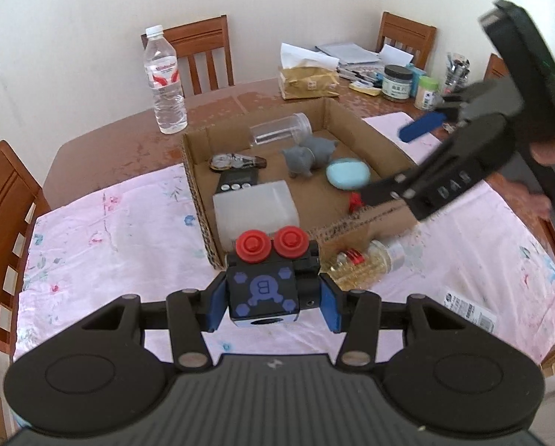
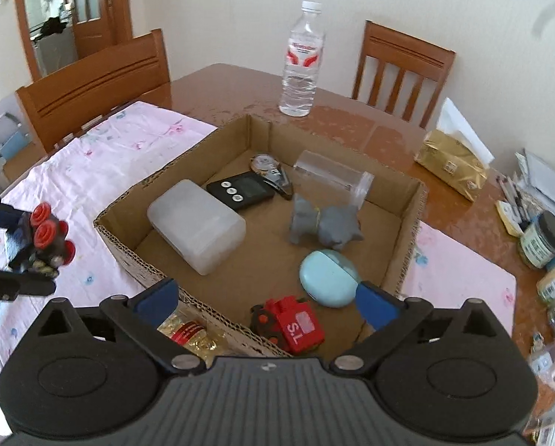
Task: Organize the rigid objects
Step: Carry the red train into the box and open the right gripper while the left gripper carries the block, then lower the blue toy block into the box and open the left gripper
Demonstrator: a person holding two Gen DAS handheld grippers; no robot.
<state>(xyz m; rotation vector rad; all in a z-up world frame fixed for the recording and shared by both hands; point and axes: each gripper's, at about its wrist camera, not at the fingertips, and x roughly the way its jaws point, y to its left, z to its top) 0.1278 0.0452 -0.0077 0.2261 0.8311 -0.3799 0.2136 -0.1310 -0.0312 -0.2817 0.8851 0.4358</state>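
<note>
The left gripper [image 1: 270, 306] has its blue-padded fingers [image 1: 213, 310] pinched on a black toy block [image 1: 264, 293], held above the pink floral cloth [image 1: 110, 230] just short of the near wall of the cardboard box [image 1: 199, 200]; the block is a dark cube printed with a purple letter B and hexagons on its upper face, with round red wheels [image 1: 252, 246] fixed to its far end and a pale underside with a hole showing at the bottom edge. From the right wrist view the same block [image 2: 41, 239] sits at the far left, clamped between dark fingers, its red wheels facing the camera. The right gripper [image 2: 268, 299] hangs over the box's near corner with its blue fingers [image 2: 374, 304] spread wide and nothing between them. Inside the box [image 2: 407, 245] lie a frosted white plastic case [image 2: 195, 226], a black digital timer [image 2: 240, 189], a grey toy animal [image 2: 322, 223], a light-blue oval case [image 2: 327, 278], a clear plastic jar [image 2: 333, 178] on its side, a watch-like item [image 2: 266, 165] and a red toy truck [image 2: 296, 325] marked "S.L". A small bottle with golden contents and a red band [image 1: 363, 260] lies on the cloth just outside the box's near wall. A water bottle [image 2: 301, 63] stands upright on the bare wooden table [image 2: 351, 126] beyond the box
</note>
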